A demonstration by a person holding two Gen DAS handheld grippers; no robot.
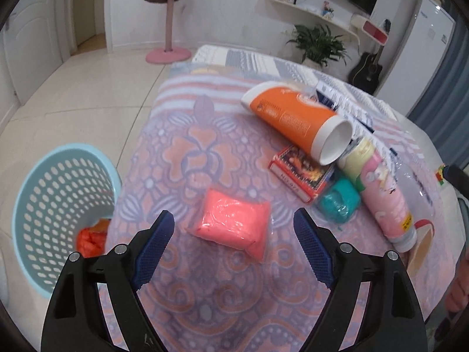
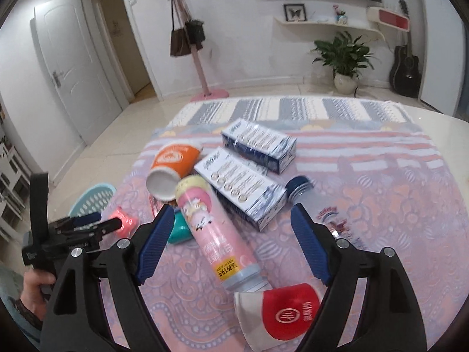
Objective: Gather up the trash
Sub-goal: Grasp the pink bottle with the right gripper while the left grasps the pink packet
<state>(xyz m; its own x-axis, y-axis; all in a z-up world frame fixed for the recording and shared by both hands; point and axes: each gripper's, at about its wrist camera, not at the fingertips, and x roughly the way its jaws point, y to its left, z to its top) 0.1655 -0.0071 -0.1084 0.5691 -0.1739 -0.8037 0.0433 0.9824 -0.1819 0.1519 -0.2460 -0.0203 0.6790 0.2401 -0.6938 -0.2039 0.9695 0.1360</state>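
Near the counter's left edge, just above the basket (image 1: pixel 58 220), the pink packet (image 1: pixel 234 226) lies ahead of your left gripper (image 1: pixel 234 231), jaws spread and empty. Straddle it squarely before squeezing. Your right gripper (image 2: pixel 228 231), also wide and empty, hovers over the pink tube (image 2: pixel 217 234).

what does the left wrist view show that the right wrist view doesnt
Only the left wrist view looks down into the blue basket, with something orange-red at its bottom, and shows the face of the red card box.

Only the right wrist view shows the two blue and white boxes, the red and white paper cup, the clear bottle's dark cap and the left gripper from outside.

Both show the orange cup, the pink can, the pink packet and the teal lump on the patterned cloth.
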